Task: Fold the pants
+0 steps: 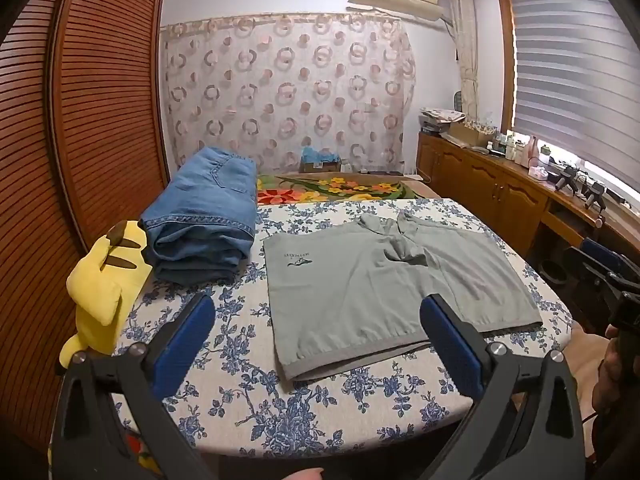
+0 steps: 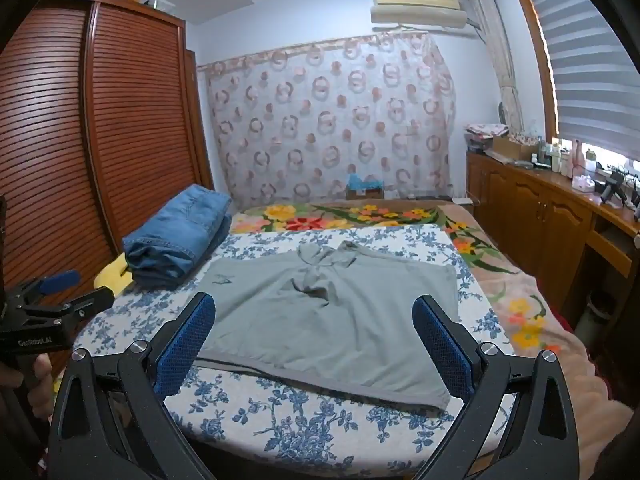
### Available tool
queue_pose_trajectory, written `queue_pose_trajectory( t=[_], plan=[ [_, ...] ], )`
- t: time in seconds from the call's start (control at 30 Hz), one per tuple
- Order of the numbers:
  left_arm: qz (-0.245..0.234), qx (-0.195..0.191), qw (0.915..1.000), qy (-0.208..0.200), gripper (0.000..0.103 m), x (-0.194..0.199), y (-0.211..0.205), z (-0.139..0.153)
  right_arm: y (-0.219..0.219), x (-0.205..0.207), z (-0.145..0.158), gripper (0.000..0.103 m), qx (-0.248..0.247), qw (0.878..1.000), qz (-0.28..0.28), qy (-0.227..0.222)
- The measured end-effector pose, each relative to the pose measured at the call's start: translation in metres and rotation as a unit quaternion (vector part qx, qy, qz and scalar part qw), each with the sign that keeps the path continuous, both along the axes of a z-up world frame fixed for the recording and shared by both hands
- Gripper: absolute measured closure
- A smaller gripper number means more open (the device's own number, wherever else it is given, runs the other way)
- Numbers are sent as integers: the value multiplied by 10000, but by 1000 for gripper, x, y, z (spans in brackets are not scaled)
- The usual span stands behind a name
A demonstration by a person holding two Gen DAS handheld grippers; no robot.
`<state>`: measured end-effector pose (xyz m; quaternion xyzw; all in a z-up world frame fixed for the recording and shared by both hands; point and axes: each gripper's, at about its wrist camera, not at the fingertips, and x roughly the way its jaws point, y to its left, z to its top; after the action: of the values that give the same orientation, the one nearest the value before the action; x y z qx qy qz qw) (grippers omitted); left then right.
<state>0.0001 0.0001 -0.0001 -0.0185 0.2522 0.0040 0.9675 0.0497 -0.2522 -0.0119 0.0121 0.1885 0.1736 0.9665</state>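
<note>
Grey pants (image 1: 392,280) (image 2: 332,320) lie spread flat on the blue-flowered cloth (image 1: 320,408) (image 2: 304,428), with a banded edge nearest me and a rumpled patch at the far middle. A small dark logo sits near their far left corner. My left gripper (image 1: 318,304) hovers open above the near left part of the pants, nothing between its blue pads (image 1: 182,344). My right gripper (image 2: 314,300) also stands open, above the near edge of the pants and holding nothing. Each gripper shows at the other view's side edge.
A stack of folded blue jeans (image 1: 204,220) (image 2: 176,236) lies at the far left, beside a yellow plush toy (image 1: 104,280). A louvred wooden wardrobe (image 1: 80,120) stands left and a wooden cabinet (image 1: 500,188) right. A flowered blanket (image 2: 516,312) covers the bed beyond the cloth.
</note>
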Motion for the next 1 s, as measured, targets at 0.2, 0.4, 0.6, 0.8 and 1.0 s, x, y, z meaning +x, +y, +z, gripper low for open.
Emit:
queue_pose_trajectory(
  t=[0.2,0.4,0.6,0.8,1.0],
  plan=[
    [1,-4,10000,-33,0,0,0,0,1,0,0,2,0,10000,6,10],
    [5,17,10000,-39,0,0,0,0,2,-1,1,2,-6,10000,5,6],
    [3,18,10000,-51,0,0,0,0,3,-2,1,2,-14,10000,-2,0],
    [4,23,10000,-56,0,0,0,0,3,-2,1,2,-15,10000,2,-4],
    [5,26,10000,-70,0,0,0,0,4,-2,1,2,-20,10000,0,-6]
  ],
)
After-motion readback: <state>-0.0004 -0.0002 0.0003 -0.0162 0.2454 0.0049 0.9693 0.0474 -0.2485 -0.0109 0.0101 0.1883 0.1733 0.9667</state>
